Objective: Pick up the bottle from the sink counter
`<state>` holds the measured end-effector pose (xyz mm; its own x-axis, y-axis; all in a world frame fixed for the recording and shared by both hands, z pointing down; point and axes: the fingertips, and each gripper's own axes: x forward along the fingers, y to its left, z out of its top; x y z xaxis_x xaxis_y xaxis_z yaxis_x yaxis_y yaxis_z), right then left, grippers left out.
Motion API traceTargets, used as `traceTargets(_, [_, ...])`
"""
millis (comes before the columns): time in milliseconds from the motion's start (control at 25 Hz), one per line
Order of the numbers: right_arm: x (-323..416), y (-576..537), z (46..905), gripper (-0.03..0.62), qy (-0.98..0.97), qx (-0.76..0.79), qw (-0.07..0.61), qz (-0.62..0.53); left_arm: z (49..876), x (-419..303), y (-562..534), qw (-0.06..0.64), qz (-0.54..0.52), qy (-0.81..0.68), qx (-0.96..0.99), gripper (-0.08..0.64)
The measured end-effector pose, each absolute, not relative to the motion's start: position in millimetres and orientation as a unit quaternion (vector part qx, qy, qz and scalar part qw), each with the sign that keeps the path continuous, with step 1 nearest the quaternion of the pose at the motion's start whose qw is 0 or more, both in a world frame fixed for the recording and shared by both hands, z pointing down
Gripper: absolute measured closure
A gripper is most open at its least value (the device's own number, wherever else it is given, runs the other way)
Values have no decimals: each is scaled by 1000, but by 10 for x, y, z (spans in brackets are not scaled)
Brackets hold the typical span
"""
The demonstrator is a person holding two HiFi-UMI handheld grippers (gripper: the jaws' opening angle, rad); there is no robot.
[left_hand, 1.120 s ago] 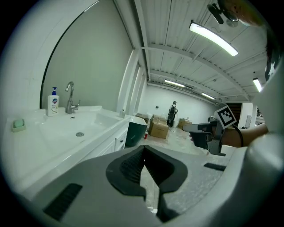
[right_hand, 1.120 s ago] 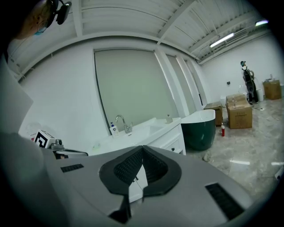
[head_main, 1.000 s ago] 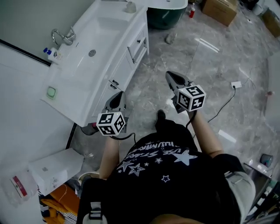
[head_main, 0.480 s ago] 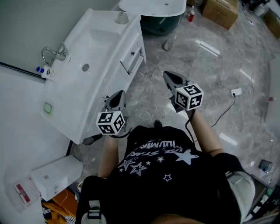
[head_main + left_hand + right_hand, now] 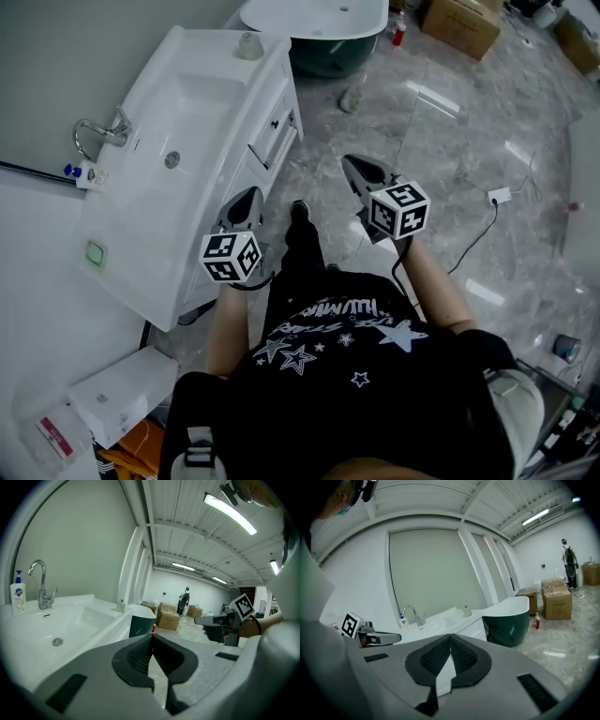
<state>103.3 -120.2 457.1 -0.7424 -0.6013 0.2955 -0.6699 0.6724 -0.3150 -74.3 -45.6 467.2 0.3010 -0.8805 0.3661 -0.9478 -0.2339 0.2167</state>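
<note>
A white soap bottle with a blue pump [image 5: 82, 173] stands on the white sink counter [image 5: 202, 56] beside the faucet [image 5: 98, 131]; the left gripper view has the bottle [image 5: 18, 597] at far left. A small pale bottle [image 5: 248, 44] stands at the counter's far end. My left gripper [image 5: 246, 199] hovers at the counter's front edge, shut and empty, its own view showing the left gripper's tips [image 5: 151, 639] pressed together. My right gripper [image 5: 352, 164] hangs over the floor to the right, shut, with nothing held. Both are well short of either bottle.
A dark green bathtub [image 5: 319, 23] stands beyond the counter's far end. Cardboard boxes [image 5: 464, 23] and a red bottle [image 5: 398, 28] sit on the marble floor behind it. A cable with a white plug [image 5: 497, 195] lies at right. A white box [image 5: 122, 375] rests at lower left.
The person has stepped forward along the counter, one foot now ahead. Both grippers moved slightly up in view and stay shut.
</note>
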Motion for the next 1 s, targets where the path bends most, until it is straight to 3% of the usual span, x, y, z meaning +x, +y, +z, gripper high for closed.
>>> traceTargets(1000, [105, -3664, 4683, 586, -892, 385, 107, 212, 4588, -1754, -3479, 179, 55, -567, 802, 551])
